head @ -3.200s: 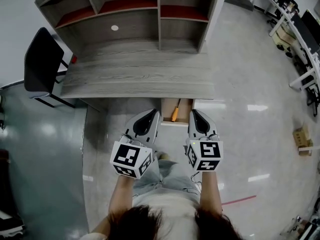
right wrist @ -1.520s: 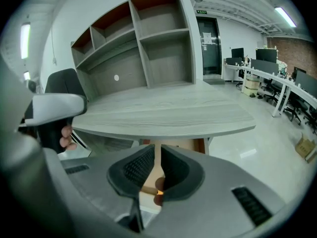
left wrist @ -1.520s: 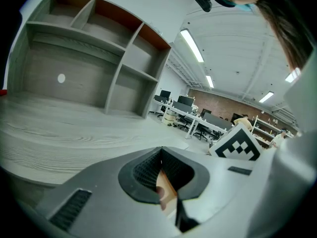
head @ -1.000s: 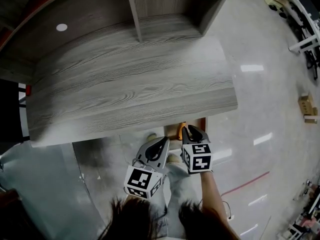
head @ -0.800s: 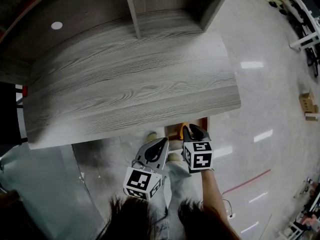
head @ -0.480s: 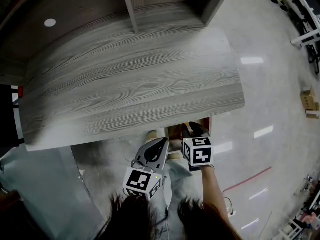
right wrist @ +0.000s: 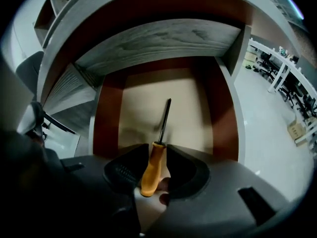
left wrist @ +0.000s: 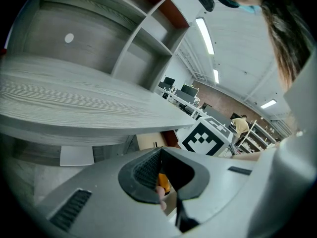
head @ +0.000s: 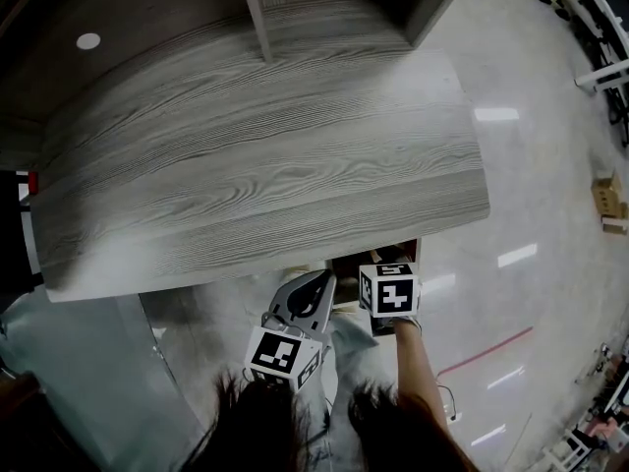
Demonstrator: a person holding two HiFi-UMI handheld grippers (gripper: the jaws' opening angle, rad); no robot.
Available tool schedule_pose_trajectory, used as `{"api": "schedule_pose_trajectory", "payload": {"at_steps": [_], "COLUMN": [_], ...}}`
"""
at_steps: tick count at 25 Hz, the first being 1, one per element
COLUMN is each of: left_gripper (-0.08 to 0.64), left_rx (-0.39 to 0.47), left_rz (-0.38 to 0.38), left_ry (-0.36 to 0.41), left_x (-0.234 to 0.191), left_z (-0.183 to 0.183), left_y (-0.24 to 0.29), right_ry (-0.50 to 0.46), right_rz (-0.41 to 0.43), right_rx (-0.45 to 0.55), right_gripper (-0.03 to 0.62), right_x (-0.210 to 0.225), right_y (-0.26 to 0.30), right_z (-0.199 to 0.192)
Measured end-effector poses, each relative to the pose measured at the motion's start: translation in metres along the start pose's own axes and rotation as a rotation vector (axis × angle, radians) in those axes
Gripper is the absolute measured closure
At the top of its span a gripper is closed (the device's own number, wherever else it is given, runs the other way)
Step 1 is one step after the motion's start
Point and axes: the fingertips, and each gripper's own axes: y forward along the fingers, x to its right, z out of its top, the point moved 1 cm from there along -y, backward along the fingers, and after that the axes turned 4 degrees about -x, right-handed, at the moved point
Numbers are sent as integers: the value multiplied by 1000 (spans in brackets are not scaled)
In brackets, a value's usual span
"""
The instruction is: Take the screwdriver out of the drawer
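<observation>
Has the right claw (right wrist: 157, 150) inside the open drawer (right wrist: 106, 120) under the grey woodgrain tabletop (head: 265, 165), clamped on the orange handle of the screwdriver (right wrist: 151, 171), with one jaw against each side. Shows the black shaft pointing away over the pale drawer floor toward the back wall, and red-brown walls on both sides. Holds the left claw (left wrist: 159, 150) clenched on nothing, tips together, just beside the right one near the tabletop's front edge.
</observation>
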Motion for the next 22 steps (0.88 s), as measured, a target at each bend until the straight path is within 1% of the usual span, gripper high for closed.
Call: {"api": "schedule_pose_trajectory", "payload": {"at_steps": [4,12,14,16,22], "left_gripper": [543,543,543,543,543], "left_rx": [-4,-4,-1,1,6], "left_rz": [-3,3,6,10,25], "left_ry": [-6,-19,-22,-25,-23], "left_x": [-3,-4,-4,-4,-4], "left_z": [-1,-3,-2,0,1], "left_y": [4,6,6,6,5], "right_ry": [12,51,62,71,75], "right_rz": [-1,-33,-29,-18,17], "right_rx": [-40,-57,-61,-64,-63], "right_gripper": [479,482,485,503,506], "right_x": [-3,1,4,5,5], "right_y": [6,15,14,13,10], "right_z": [-3,-5,-6,-5,-3]}}
